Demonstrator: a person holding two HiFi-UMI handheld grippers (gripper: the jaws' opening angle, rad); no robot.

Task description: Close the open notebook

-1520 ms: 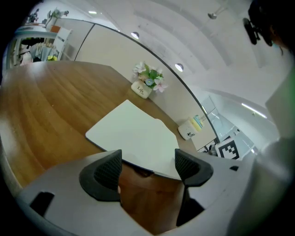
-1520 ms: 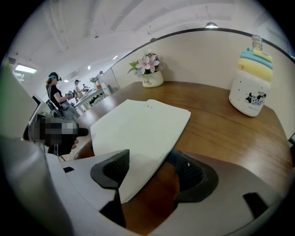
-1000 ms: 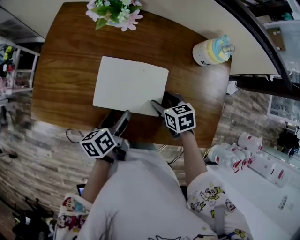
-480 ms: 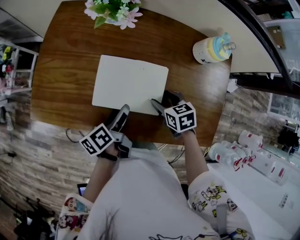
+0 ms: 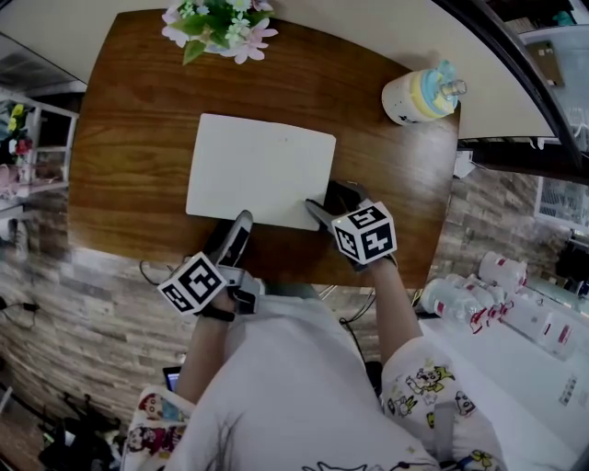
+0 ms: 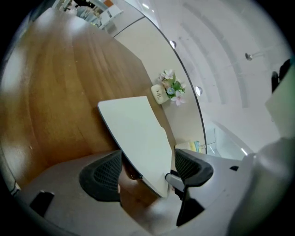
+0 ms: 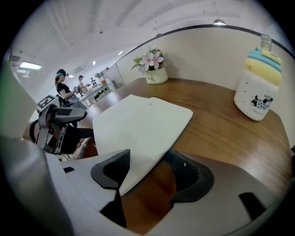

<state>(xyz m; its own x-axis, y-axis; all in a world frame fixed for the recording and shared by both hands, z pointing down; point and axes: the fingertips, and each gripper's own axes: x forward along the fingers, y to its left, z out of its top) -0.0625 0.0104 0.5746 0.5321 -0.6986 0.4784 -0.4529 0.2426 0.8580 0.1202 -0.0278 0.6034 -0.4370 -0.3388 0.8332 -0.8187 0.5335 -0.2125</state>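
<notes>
Wooden table (image 5: 129, 138), notebook (image 5: 260, 170), flowerpot (image 5: 216, 23), pastel bottle (image 5: 419, 95)

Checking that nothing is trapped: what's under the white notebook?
The wooden table shows all around the notebook, and its near corners sit between the open jaws of the left gripper and right gripper. Whatever lies beneath its middle is covered.
</notes>
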